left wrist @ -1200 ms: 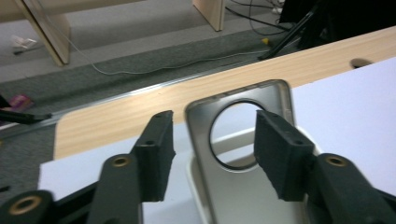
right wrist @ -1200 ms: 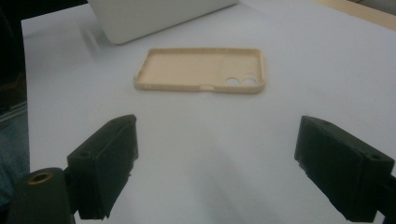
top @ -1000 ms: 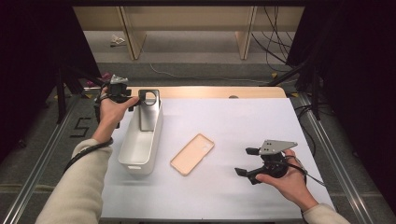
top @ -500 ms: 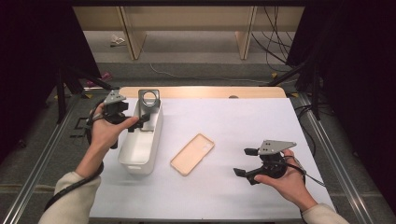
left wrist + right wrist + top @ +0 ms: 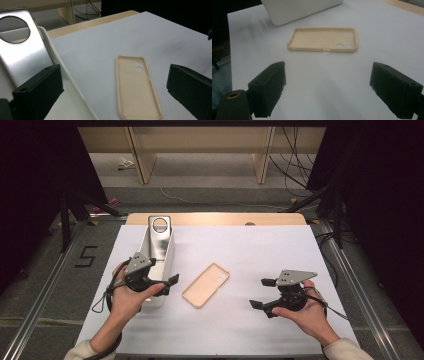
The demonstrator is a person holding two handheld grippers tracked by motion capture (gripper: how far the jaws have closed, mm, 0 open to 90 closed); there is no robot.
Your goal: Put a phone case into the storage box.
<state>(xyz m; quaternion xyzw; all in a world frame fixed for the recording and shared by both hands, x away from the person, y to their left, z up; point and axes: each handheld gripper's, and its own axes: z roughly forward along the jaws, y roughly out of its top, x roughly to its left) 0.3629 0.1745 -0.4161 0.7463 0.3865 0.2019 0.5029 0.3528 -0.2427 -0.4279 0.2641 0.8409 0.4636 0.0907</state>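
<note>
A smooth white sheet (image 5: 240, 250) covers the table, with a strip of pale wood showing at its far edge. On the sheet lies a beige phone case (image 5: 206, 284), a shallow matte rectangle with rounded corners, hollow side up, two small round holes at one end. To its left stands a long white tray (image 5: 167, 262) with a brushed silver case (image 5: 159, 237) leaning in it, pierced by one large round hole. The left gripper (image 5: 168, 285) hovers over the tray's near end, jaws wide, nothing between them. The right gripper (image 5: 261, 293) rests well apart from the beige case, jaws wide and empty.
</note>
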